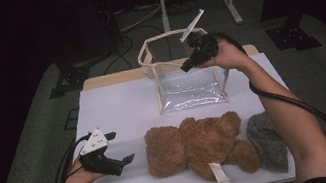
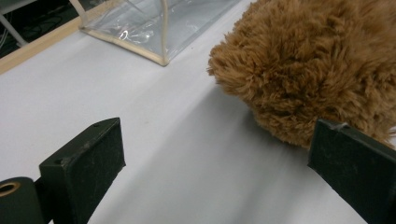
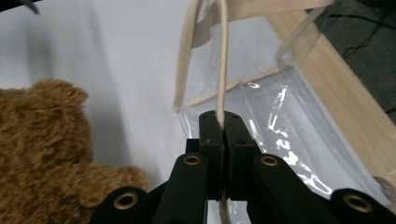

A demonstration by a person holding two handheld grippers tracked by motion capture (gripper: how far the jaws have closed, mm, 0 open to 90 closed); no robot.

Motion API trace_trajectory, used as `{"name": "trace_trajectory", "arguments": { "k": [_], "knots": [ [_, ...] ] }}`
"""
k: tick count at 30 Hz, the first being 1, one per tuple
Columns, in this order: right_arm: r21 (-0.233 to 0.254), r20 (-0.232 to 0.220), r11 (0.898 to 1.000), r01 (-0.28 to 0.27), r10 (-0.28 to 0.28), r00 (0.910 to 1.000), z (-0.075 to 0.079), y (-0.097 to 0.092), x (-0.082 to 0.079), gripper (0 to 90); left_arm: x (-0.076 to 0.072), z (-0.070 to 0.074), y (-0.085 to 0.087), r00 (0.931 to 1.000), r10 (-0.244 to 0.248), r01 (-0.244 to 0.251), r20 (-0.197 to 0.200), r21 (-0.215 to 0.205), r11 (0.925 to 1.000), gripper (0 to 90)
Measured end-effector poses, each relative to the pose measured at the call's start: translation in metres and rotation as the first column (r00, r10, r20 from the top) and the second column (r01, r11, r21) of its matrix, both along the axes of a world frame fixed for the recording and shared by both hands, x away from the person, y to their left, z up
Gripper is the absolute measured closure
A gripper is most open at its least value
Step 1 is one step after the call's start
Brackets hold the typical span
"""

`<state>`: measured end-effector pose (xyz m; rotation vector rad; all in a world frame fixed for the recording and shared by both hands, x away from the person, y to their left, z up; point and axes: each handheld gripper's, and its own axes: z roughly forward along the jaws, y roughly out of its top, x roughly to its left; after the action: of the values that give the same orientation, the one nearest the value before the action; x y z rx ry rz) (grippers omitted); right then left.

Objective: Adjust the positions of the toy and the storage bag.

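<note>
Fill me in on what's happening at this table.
A person works with a hand-held gripper in each hand. The right hand-held gripper is shut on the cream handle strap of a clear plastic tote bag, holding it up at the far side of the white table. The left hand-held gripper waits open beside a brown teddy bear lying flat, with a grey knit hat next to it.

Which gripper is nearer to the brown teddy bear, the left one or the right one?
Left. The left gripper sits open just beside the teddy bear; the right gripper is farther back, shut on the clear bag's edge.
</note>
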<state>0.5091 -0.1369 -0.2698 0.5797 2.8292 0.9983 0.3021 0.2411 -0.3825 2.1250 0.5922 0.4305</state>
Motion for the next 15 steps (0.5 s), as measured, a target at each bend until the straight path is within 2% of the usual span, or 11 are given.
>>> {"name": "trace_trajectory", "arguments": {
  "k": [7, 15],
  "knots": [
    [-0.001, 0.000, 0.999, -0.045, 0.045, 0.9990, -0.001, 0.000, -0.016, 87.1, 0.002, 0.003, 0.001, 1.0000, 0.000, 0.000, 0.009, -0.021, 0.9998, 3.1],
    [0.017, 0.006, 0.997, -0.078, 0.078, 0.9969, -0.001, 0.005, -0.038, 87.1, 0.003, 0.000, 0.001, 1.0000, -0.007, 0.007, 0.001, -0.018, 0.9998, 3.1]
  ]
}}
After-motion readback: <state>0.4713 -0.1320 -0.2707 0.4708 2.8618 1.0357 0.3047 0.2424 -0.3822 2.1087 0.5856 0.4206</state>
